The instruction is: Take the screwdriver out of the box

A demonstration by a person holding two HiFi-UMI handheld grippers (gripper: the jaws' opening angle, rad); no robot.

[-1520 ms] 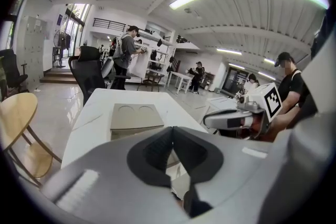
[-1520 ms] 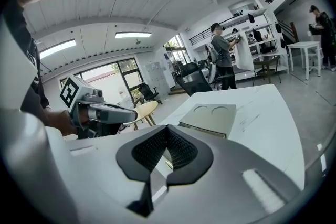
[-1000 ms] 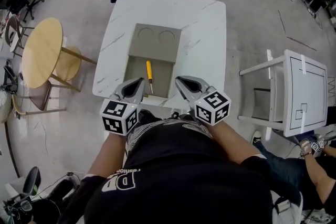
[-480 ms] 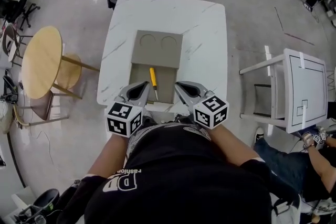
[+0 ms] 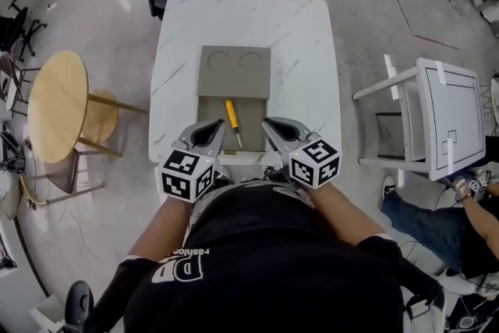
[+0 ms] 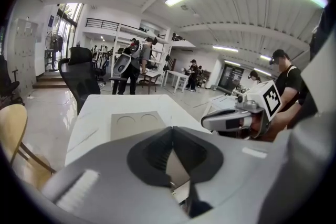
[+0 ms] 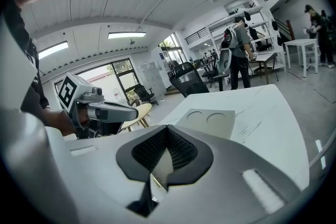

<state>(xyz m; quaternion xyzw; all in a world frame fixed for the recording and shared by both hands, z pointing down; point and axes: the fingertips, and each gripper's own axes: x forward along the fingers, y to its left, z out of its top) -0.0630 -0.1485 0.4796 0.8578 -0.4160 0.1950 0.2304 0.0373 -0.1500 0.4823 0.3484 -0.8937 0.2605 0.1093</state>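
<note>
Between my left gripper (image 5: 221, 124) and right gripper (image 5: 267, 122), the screwdriver (image 5: 231, 116) lies inside the open box (image 5: 209, 110) on the table (image 5: 304, 51), yellow handle pointing away from me. Both grippers are closed and empty. I should spread the right one, lower it over the handle and clamp squarely.

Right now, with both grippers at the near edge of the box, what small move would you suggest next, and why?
Probably open the left gripper and ease it toward the screwdriver, at its yellow handle. Both grippers are shut and empty, the right gripper included, and the screwdriver lies loose in the box, slightly nearer the left one.
</note>
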